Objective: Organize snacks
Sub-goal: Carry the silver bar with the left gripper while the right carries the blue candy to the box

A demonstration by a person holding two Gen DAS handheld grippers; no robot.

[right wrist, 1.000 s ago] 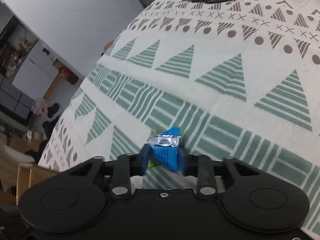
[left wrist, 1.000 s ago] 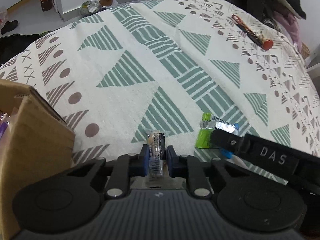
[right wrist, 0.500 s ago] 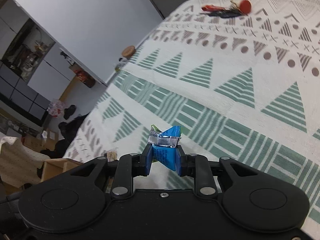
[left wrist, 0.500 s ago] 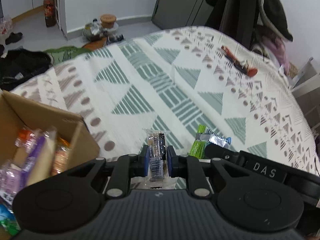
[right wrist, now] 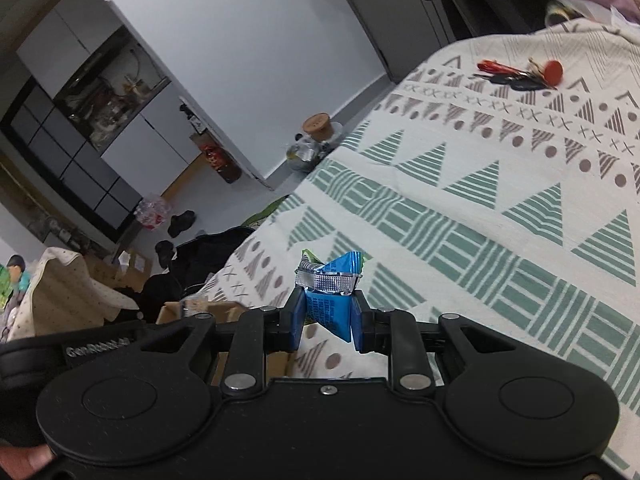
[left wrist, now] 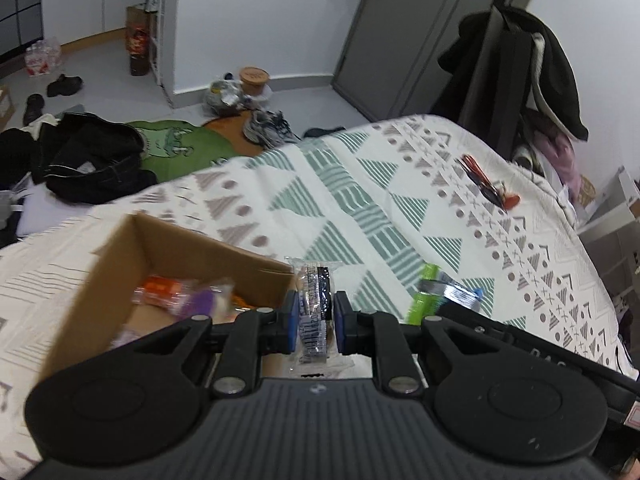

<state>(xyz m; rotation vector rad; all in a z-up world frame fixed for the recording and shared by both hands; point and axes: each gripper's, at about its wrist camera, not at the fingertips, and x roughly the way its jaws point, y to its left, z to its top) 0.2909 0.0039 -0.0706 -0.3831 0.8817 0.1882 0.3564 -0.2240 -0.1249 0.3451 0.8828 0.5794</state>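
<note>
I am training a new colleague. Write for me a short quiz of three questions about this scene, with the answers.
1. True or false: the left gripper is empty.
2. What colour is the packet in the right gripper?
 A. red
 B. blue
 C. white
3. Fill in: snacks already lie inside the cardboard ____ on the patterned cloth.

Key:
1. False; it is shut on a clear-wrapped snack.
2. B, the blue packet.
3. box

left gripper (left wrist: 314, 316): clamped on clear snack packet (left wrist: 313, 300), above box edge | box (left wrist: 120, 248): open, on bedspread (left wrist: 360, 200), orange and purple packets inside | right gripper (left wrist: 444, 300): holds green and blue packets (left wrist: 444, 294) | keys (left wrist: 488, 188): far side of bedspread
</note>
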